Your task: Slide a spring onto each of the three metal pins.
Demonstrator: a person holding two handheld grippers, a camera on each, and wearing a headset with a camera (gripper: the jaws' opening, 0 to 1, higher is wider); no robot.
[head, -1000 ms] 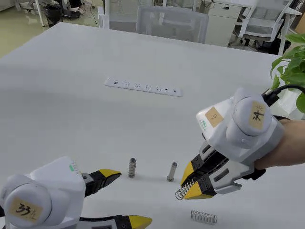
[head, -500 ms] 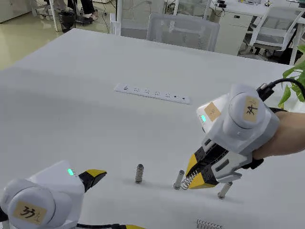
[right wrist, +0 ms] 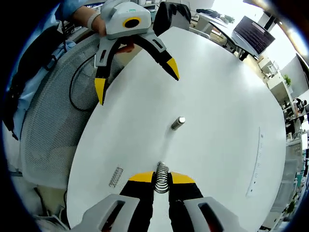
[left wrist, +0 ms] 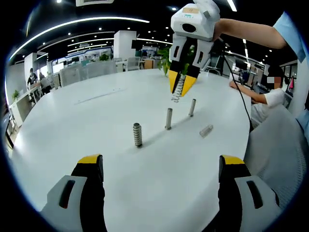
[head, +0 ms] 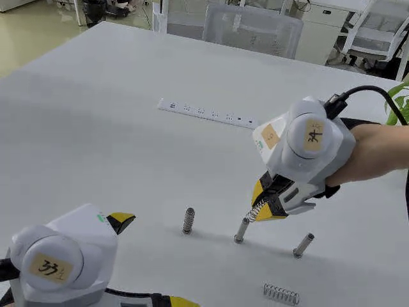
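Springs sit in three places on the pale desk [head: 96, 128]. The held spring [head: 254, 211] is clamped, tilted, between the right tongs [head: 263, 213], with its lower end just above the top of the bare middle pin [head: 241, 229]; whether the two touch cannot be told. The fitted spring [head: 188, 220] stands upright in line with the pins, and what it stands round is hard to make out. The loose spring [head: 281, 294] lies flat near the desk's front, close to the bare right pin [head: 303, 245]. The left tongs [head: 147, 261] hang wide apart over the near desk, well clear of the pins. Farther back a white power strip [head: 208, 114] lies flat, a mesh chair [head: 252, 29] stands at the far edge, and plant leaves [head: 399, 102] show at the right. Around the desk is an open office with light strips overhead. The nearer tip of the left tongs is cut off by the bottom edge of the head view. In the right gripper view one pin shows beyond the held spring, but which pin it is cannot be told.
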